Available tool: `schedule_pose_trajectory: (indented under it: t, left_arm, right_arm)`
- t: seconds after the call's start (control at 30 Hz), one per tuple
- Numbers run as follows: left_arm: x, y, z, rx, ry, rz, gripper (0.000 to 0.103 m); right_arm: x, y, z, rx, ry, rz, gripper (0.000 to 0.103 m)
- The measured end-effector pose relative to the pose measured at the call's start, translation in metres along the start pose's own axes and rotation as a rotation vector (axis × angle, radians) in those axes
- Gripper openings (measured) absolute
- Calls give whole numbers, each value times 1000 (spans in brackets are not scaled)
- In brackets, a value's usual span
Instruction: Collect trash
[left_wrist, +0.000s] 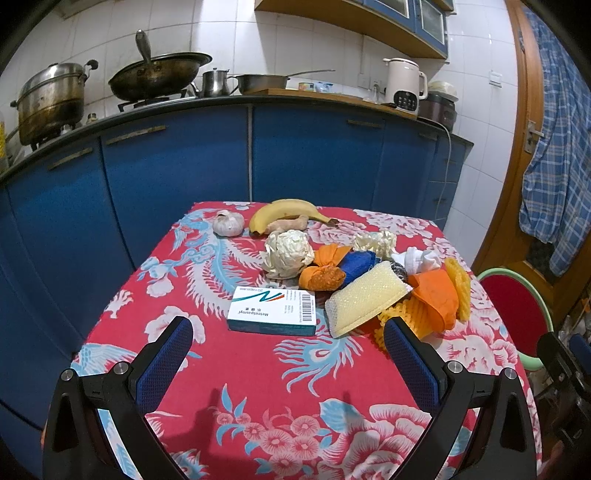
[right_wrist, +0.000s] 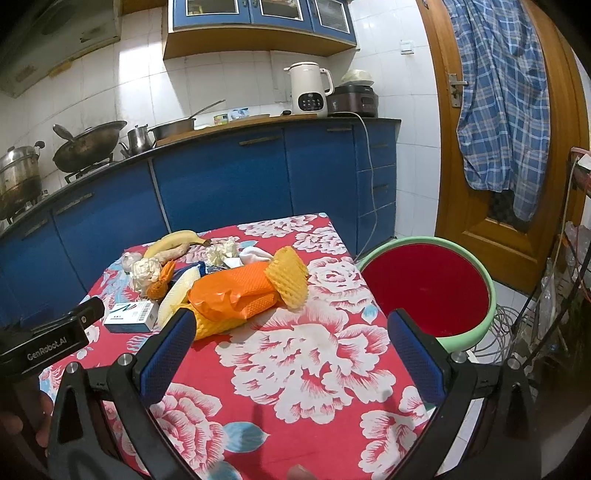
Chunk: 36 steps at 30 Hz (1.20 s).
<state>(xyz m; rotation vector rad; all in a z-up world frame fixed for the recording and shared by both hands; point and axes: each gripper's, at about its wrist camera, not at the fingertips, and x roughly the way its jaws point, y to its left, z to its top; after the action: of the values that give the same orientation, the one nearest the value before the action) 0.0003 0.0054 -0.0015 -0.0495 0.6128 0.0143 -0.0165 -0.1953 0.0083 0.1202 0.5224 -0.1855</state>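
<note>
A pile of trash lies on the red floral tablecloth (left_wrist: 240, 369): a white and teal medicine box (left_wrist: 272, 311), a pale foam net (left_wrist: 364, 300), an orange bag (left_wrist: 436, 297) over yellow fruit netting (left_wrist: 458, 286), crumpled paper (left_wrist: 288, 253) and a blue cloth (left_wrist: 360, 264). My left gripper (left_wrist: 288, 332) is open and empty, just short of the box. My right gripper (right_wrist: 291, 325) is open and empty over the cloth, its left finger beside the orange bag (right_wrist: 236, 291) and yellow netting (right_wrist: 288, 278). The box (right_wrist: 129, 316) shows at its left.
A banana (left_wrist: 288, 212), a ginger root (left_wrist: 286, 224) and a garlic bulb (left_wrist: 228, 222) lie at the table's far edge. A green-rimmed red basin (right_wrist: 432, 291) stands to the table's right. Blue cabinets (left_wrist: 177, 173) with pots on the counter stand behind.
</note>
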Motion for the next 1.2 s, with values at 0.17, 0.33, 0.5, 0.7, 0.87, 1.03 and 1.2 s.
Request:
schedule_pose_trajectory:
  t: [0.17, 0.33, 0.5, 0.7, 0.87, 1.03, 1.2]
  left_arm:
    - [-1, 1, 0, -5, -1, 1, 102]
    - [-1, 2, -1, -6, -1, 3, 102]
    - [-1, 0, 0, -4, -1, 1, 102]
    - [-1, 3, -2, -5, 3, 0, 102]
    - [0, 2, -2, -5, 1, 1, 102]
    - [-2, 3, -5, -5, 1, 0, 102]
    - [0, 2, -2, -6, 2, 0, 102]
  right_arm:
    - [0, -1, 0, 10, 1, 2, 102]
    - [0, -2, 0, 10, 4, 3, 102]
    - [1, -2, -1, 10, 7, 3, 102]
    - [2, -2, -2, 12, 13, 4, 102]
    - [3, -2, -3, 12, 15, 4, 102]
    - [3, -1, -3, 12, 16, 3, 102]
    - [3, -2, -3, 13, 16, 4, 102]
